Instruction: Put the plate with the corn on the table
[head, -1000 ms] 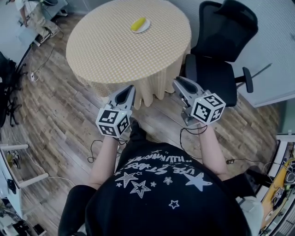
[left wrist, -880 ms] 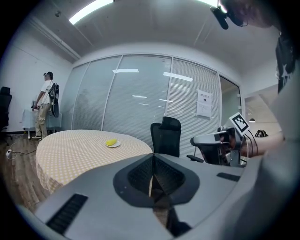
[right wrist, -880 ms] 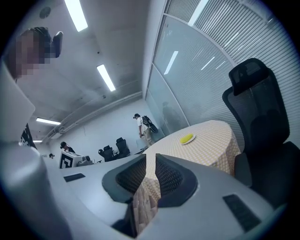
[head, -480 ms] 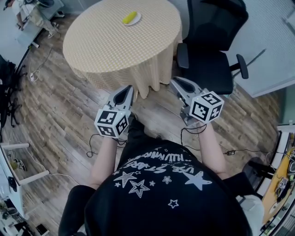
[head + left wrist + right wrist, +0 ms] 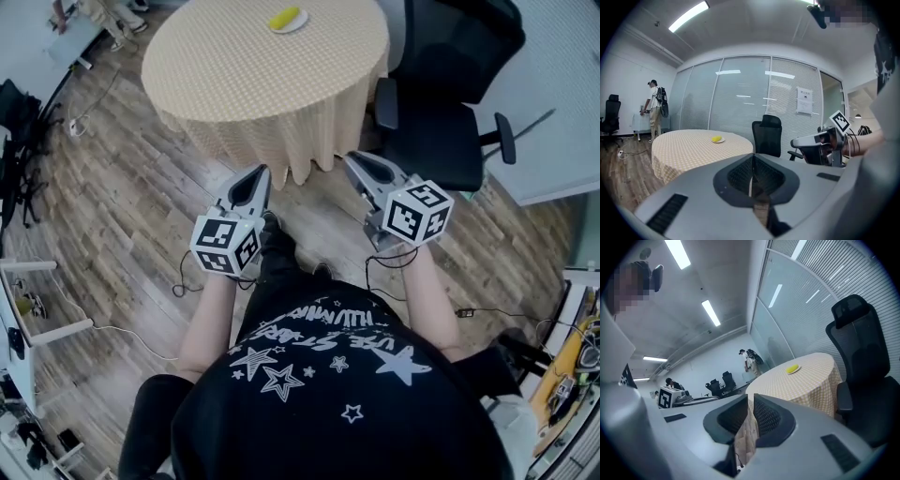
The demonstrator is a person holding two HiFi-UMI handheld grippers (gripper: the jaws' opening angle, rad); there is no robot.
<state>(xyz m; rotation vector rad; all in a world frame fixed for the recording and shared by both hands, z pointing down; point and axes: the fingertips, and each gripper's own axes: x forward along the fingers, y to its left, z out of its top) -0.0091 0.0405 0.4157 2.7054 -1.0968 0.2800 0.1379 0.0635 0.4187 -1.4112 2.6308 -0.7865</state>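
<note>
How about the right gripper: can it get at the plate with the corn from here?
Probably not. The plate with the corn lies on the far side of the table, and the right gripper, jaws together, is short of the near edge. Nothing blocks the way; stepping closer should do.

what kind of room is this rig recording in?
Most likely an office or meeting room: full-height glass partitions with blinds, a black swivel office chair, and a cloth-covered round table on wood-look flooring.
</note>
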